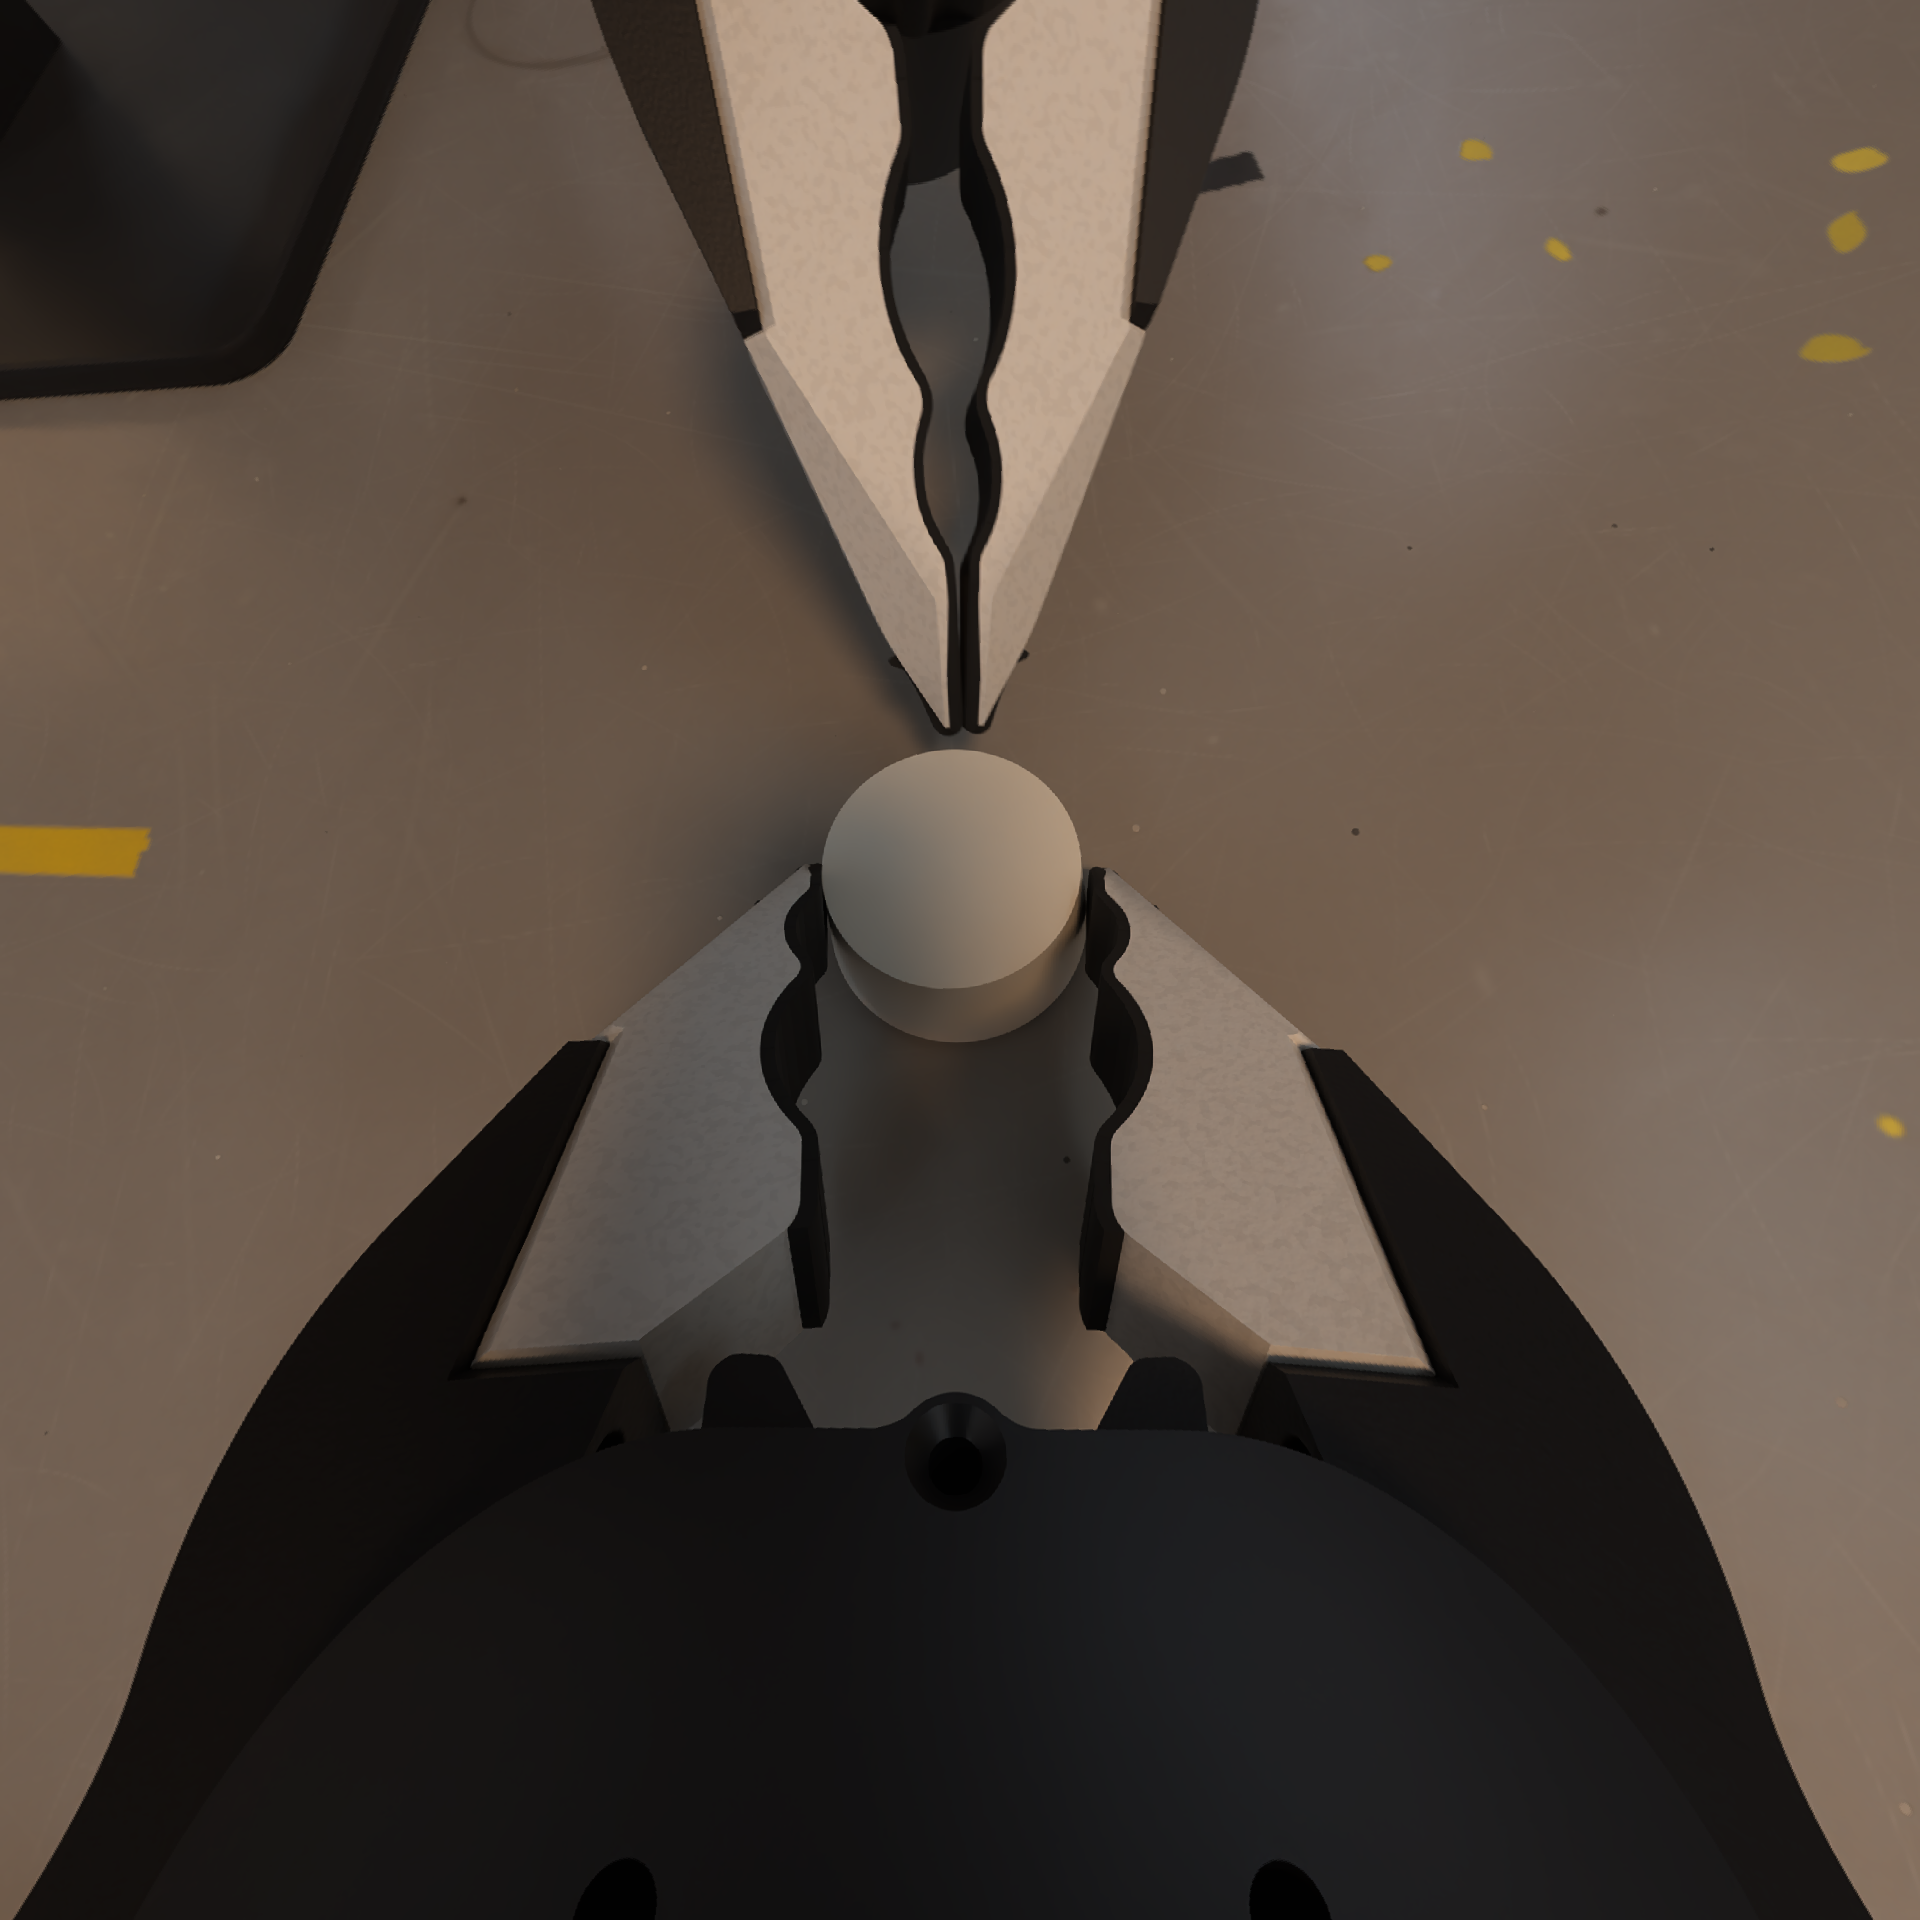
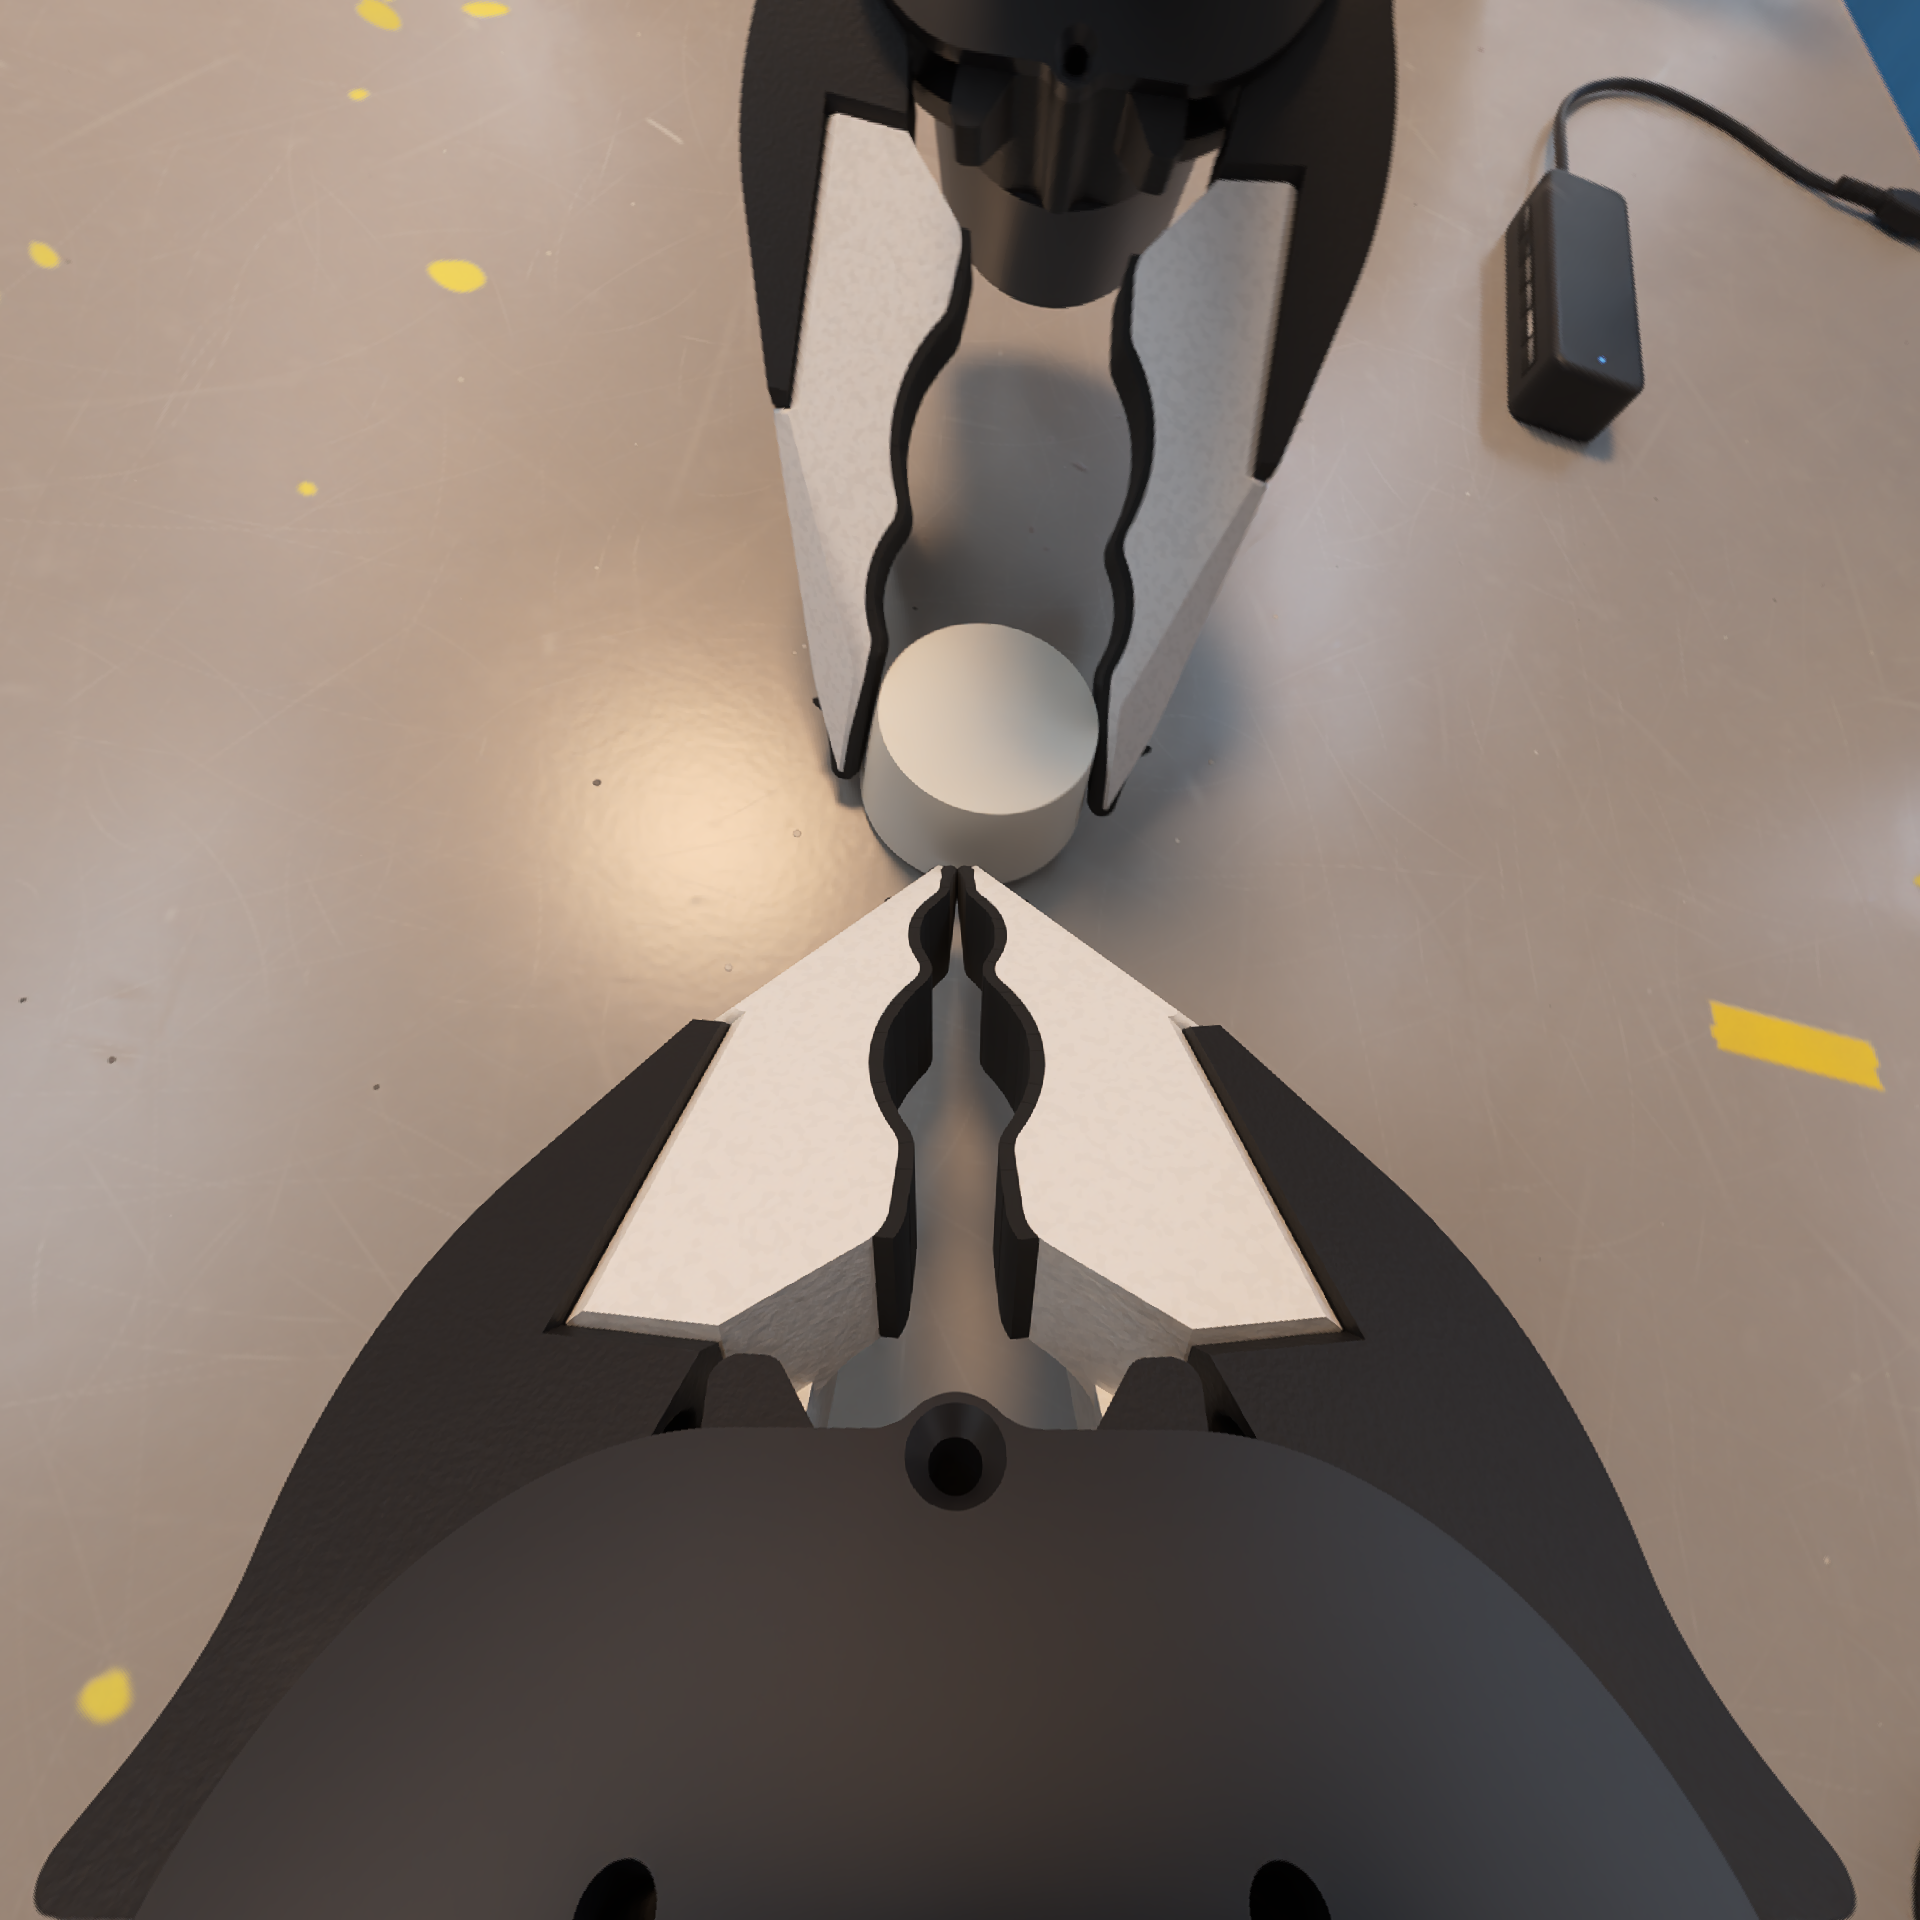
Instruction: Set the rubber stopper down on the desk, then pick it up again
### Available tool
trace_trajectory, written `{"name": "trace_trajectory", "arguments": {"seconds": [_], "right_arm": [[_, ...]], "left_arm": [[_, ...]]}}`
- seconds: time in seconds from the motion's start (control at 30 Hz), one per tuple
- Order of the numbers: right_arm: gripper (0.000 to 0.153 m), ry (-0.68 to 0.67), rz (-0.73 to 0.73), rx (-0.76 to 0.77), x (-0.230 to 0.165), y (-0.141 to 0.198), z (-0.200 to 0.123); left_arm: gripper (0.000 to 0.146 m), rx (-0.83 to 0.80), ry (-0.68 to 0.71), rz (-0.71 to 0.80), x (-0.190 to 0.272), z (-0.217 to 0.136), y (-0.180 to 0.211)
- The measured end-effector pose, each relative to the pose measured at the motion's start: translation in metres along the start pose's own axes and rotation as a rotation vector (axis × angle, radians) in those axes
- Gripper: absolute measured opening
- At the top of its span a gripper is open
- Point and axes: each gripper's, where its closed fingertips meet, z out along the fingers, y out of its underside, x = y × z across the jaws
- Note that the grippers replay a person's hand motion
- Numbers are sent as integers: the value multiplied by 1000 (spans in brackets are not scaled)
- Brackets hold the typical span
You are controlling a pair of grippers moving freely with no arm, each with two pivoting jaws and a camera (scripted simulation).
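The rubber stopper is a short pale grey cylinder. It stands upright between the fingertips of my left gripper, whose pads press its two sides. I cannot tell whether it touches the desk. My right gripper is shut and empty, and its tips point at the stopper's near side, almost touching it. In the left wrist view the right gripper faces me just beyond the stopper. In the right wrist view the left gripper faces me, shut on the stopper.
A small black box with a cable lies at the far right. A dark flat object lies at the upper left in the left wrist view. Yellow tape and yellow paint spots mark the desk. The desk edge runs at the upper right.
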Motion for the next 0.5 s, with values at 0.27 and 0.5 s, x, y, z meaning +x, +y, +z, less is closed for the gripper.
{"name": "trace_trajectory", "arguments": {"seconds": [0.27, 0.5], "right_arm": [[8, 3, 64, -45, 6, 13, -3], [16, -56, 116, -51, 3, 10, 3]], "left_arm": [[50, 0, 0, 0, 0, 0, 0], [50, -1, 2, -2, 0, 0, 0]]}}
